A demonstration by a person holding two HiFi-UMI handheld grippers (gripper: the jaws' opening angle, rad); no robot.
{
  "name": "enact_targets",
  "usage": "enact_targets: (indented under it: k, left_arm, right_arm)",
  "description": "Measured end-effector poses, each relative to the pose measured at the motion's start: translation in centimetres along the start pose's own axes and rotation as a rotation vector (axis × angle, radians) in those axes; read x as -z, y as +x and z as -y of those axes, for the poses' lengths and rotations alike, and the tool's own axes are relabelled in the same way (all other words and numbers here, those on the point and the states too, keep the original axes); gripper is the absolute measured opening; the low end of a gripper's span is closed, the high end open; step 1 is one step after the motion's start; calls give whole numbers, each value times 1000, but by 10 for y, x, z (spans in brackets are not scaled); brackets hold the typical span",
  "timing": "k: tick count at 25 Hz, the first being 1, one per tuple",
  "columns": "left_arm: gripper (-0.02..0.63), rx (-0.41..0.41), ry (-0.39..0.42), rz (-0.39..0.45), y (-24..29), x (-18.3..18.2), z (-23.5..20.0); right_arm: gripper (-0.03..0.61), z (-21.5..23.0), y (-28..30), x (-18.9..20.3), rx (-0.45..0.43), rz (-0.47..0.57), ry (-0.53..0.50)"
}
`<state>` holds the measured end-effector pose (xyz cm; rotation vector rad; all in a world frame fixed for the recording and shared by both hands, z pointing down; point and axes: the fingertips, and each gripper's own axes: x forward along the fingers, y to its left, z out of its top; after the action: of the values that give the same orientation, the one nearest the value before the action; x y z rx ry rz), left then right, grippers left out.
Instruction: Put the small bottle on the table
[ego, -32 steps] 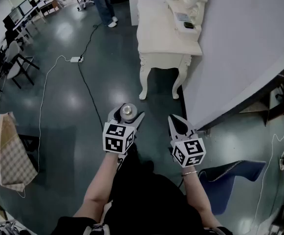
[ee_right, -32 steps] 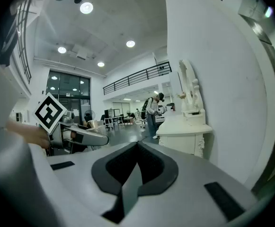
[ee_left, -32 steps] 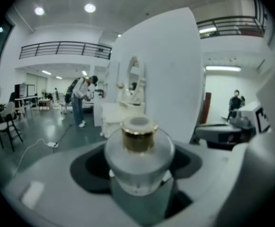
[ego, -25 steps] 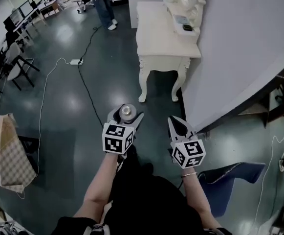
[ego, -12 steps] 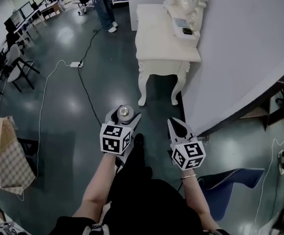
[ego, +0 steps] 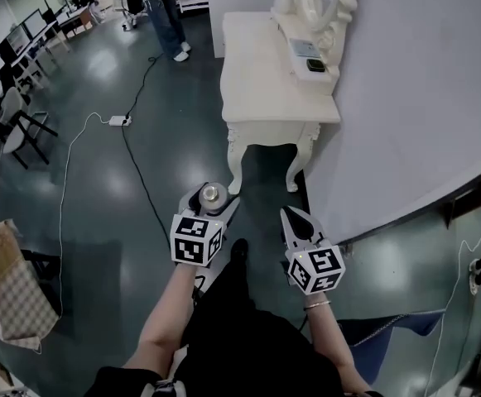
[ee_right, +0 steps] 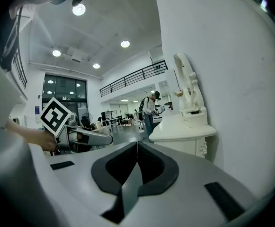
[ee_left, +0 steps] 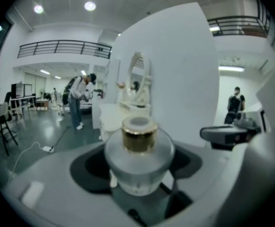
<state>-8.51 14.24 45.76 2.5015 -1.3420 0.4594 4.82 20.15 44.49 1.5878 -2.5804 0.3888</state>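
My left gripper [ego: 210, 198] is shut on a small frosted bottle [ego: 214, 193] with a gold cap, held upright above the dark floor. In the left gripper view the small bottle [ee_left: 138, 155] fills the space between the jaws. My right gripper [ego: 295, 222] hangs beside it to the right, shut with nothing in it; its jaws meet edge to edge in the right gripper view [ee_right: 136, 148]. A white carved dressing table [ego: 261, 64] stands ahead against the white wall, with a mirror stand at its back. In the right gripper view the table [ee_right: 182, 126] is ahead on the right.
A small dark object [ego: 315, 65] and a flat item lie on the table's right side. A cable [ego: 137, 164] with a power strip [ego: 117, 121] runs across the floor. A person [ego: 165, 11] stands far back. Chairs [ego: 12, 126] sit left; a patterned bag [ego: 4, 284] is low left.
The whole view has shifted forward: the dressing table now sits nearer and lower in the head view. Both grippers keep their poses, the left still holding the bottle.
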Motion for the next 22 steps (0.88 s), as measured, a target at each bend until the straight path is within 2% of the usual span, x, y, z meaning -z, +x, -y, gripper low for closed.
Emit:
enact_targets:
  k: [13, 22]
  left_arm:
    - [337, 48, 5, -20, 119, -57, -73]
    - [337, 69, 19, -9, 176, -89, -117]
  right_arm:
    - [5, 63, 133, -41, 27, -12, 15]
    - [5, 86, 198, -61, 52, -15, 4]
